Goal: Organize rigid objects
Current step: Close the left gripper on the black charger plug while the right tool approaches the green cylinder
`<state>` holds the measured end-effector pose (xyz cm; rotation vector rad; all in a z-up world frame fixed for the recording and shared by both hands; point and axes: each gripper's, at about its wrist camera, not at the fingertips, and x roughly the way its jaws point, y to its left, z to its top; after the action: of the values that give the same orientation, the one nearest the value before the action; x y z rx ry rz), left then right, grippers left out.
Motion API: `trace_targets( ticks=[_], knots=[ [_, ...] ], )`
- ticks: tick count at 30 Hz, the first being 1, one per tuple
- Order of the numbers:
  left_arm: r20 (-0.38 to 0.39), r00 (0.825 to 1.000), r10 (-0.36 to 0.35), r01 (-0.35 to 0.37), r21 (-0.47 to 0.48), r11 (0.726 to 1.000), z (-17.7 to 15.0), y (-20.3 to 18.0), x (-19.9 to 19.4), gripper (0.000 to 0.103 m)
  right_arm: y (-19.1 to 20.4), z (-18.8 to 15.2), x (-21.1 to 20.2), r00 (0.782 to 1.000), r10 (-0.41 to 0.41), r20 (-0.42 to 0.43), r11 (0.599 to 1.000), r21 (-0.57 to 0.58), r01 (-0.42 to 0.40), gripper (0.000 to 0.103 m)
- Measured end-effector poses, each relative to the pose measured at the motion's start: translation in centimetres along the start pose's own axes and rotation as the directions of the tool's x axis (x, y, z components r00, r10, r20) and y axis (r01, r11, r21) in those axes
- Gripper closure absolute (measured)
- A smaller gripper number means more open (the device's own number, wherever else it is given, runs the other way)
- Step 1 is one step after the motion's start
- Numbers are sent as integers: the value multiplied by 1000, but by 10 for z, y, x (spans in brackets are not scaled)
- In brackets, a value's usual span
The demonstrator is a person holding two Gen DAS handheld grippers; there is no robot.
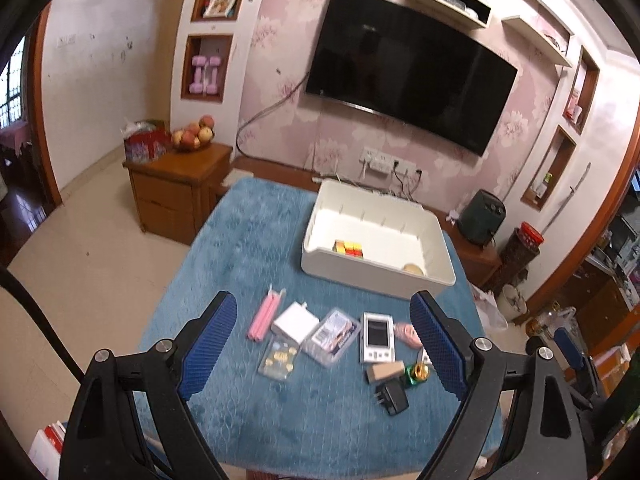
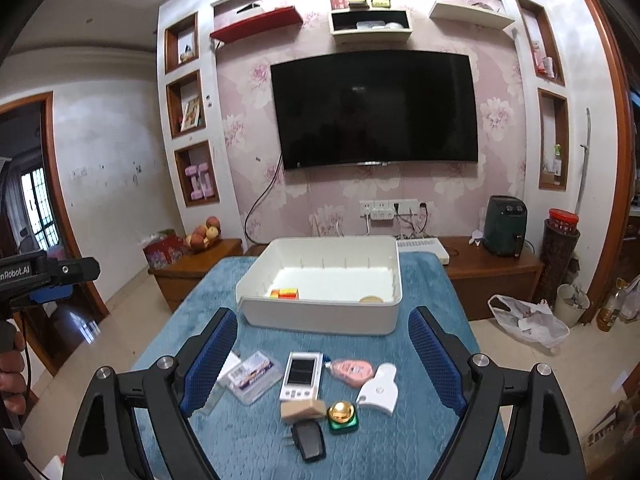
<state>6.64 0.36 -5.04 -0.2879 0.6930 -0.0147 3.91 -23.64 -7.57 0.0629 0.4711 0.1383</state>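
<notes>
Both claws, left gripper (image 1: 322, 346) and right gripper (image 2: 322, 354), hang open and empty; only 2 things sit in the white bin (image 2: 384, 322), about 10 wait outside.

Pink floral wall (image 2: 248, 128) with dark television (image 2: 376, 108), wooden cabinet (image 1: 180, 188), pale tiled floor (image 1: 92, 248).

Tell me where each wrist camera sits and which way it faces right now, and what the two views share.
Left wrist: on the left gripper, angled down over the blue table, turned right toward the white bin; its open blue fingers frame the small items.
Right wrist: on the right gripper, facing the bin and TV squarely; its open fingers show, with a hand holding the left gripper at the left edge.
Shared: bin, TV, white handheld device, black charger.
</notes>
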Motion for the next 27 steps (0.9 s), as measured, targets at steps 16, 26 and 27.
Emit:
trace_targets(
  ticks=[16, 26, 27],
  knots=[
    [-343, 926, -157, 179, 33, 983, -9, -6, 59, 12, 43, -26, 6, 981, -107, -161, 976, -204, 73, 15],
    [-525, 834, -172, 204, 3, 979, -17, -20, 99, 12, 67, -55, 13, 949, -150, -278, 919, -393, 30, 15],
    [-541, 822, -175, 202, -10, 979, -19, -21, 104, 12, 68, -56, 14, 947, -150, -284, 913, -406, 22, 15]
  ],
)
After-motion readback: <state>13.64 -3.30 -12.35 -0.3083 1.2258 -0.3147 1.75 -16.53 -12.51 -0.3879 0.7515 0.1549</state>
